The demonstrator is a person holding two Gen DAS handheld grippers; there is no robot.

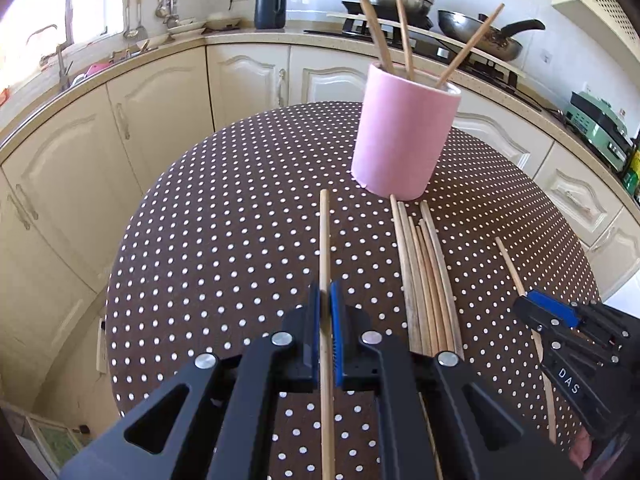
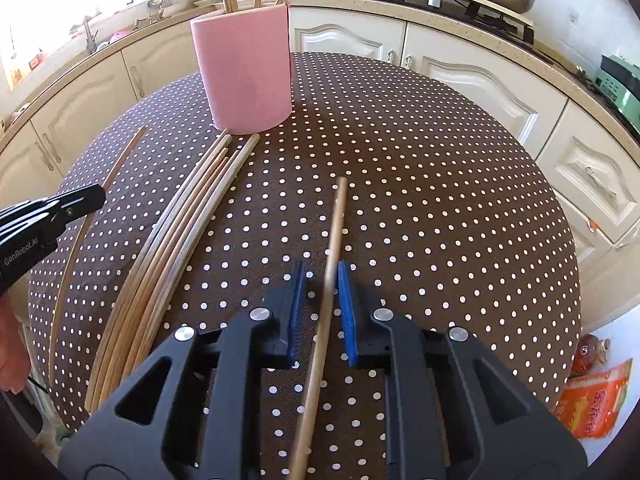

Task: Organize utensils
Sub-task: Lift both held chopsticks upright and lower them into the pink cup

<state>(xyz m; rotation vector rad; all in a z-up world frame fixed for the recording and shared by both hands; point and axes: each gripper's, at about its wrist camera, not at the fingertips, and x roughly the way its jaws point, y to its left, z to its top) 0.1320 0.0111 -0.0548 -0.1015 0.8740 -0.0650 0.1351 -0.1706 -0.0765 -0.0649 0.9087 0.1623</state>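
- Clamped tight in the left gripper [image 1: 325,300]: 1 wooden chopstick [image 1: 324,236], pinched between the blue pads [image 1: 335,322], its far end reaching out over the polka-dot tablecloth [image 1: 224,220] toward the pink cylindrical holder [image 1: 404,136].
- Stood slightly parted around a second chopstick [image 2: 334,236]: right gripper [image 2: 322,304], gaps showing on both sides of the stick, so judged loose rather than pinched; no earlier view to say more.
- Lay flat on the cloth just in front of the holder: a bundle of about 6 loose chopsticks [image 1: 424,272], tips touching or nearly touching the holder's base.
- Stood leaning inside the holder: 3 chopsticks [image 1: 404,32], already sorted.
- Judged as mid-task, at the pick-up step: 1 stick secured on the left, 1 not yet secured on the right, most of the pile untouched.
- Next move likely called for: closing on the right stick, lifting, tipping each stick toward upright, then lowering it end-first through the holder's open rim.
- Risk worth noting: a thin round stick slipping or swivelling in the pads during the tilt.
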